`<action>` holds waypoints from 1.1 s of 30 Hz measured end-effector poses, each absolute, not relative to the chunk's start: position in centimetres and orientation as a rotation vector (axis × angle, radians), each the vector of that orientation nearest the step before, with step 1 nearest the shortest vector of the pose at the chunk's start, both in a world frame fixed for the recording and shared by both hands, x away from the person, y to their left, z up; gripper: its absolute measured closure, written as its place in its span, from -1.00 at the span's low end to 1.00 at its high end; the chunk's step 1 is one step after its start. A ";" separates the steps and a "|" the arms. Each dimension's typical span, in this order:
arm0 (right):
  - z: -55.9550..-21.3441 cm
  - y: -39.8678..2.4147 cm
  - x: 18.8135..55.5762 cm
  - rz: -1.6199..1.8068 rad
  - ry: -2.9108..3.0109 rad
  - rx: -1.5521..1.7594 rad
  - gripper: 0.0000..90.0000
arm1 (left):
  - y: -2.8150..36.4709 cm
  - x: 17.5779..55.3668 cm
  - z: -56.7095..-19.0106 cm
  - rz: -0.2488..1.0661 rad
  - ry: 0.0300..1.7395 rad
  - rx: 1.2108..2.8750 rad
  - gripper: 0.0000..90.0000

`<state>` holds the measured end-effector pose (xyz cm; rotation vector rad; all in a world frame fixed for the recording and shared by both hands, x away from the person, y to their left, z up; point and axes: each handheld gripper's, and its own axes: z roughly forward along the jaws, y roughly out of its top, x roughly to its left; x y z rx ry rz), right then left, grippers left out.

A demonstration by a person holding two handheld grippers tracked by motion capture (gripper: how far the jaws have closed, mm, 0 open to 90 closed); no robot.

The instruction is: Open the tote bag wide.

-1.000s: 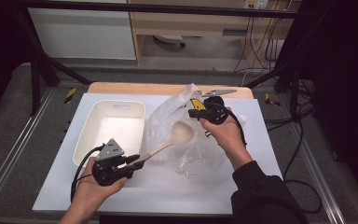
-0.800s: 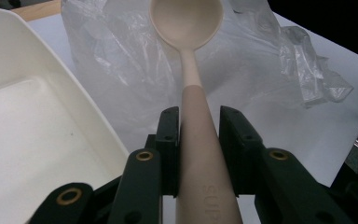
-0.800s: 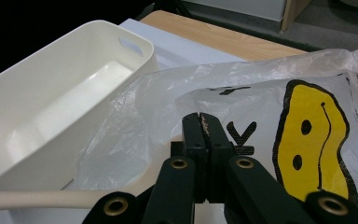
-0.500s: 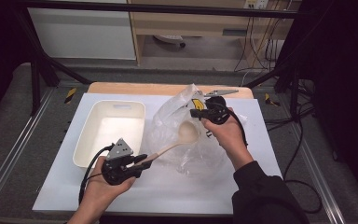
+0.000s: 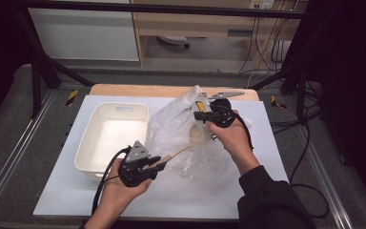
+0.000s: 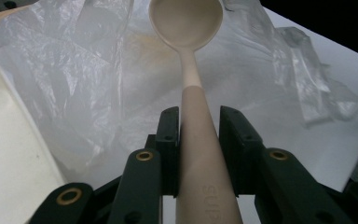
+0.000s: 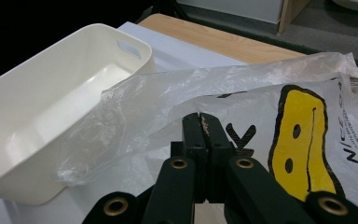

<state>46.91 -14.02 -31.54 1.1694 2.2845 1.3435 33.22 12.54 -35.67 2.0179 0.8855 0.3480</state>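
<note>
Left gripper [image 6: 198,126] fingers clamp spoon [image 6: 191,56] handle, long axis pointing bowl-first into plastic bag [image 5: 186,129], whose edge right gripper [image 7: 204,128] fingers pinch shut.

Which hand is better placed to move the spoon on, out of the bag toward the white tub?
The left. The left gripper is clamped on the spoon handle, next to the white tub. The right gripper is shut on the plastic bag, holding it up.
</note>
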 end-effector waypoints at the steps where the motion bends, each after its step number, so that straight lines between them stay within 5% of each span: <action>1: -31.5 -14.1 46.9 1.346 2.283 1.168 1.00 | 12.2 33.5 -35.8 0.346 0.890 2.011 0.55; 33: -29.7 -14.5 45.3 1.383 2.273 1.106 1.00 | 5.9 38.3 -40.8 0.454 0.900 1.965 0.55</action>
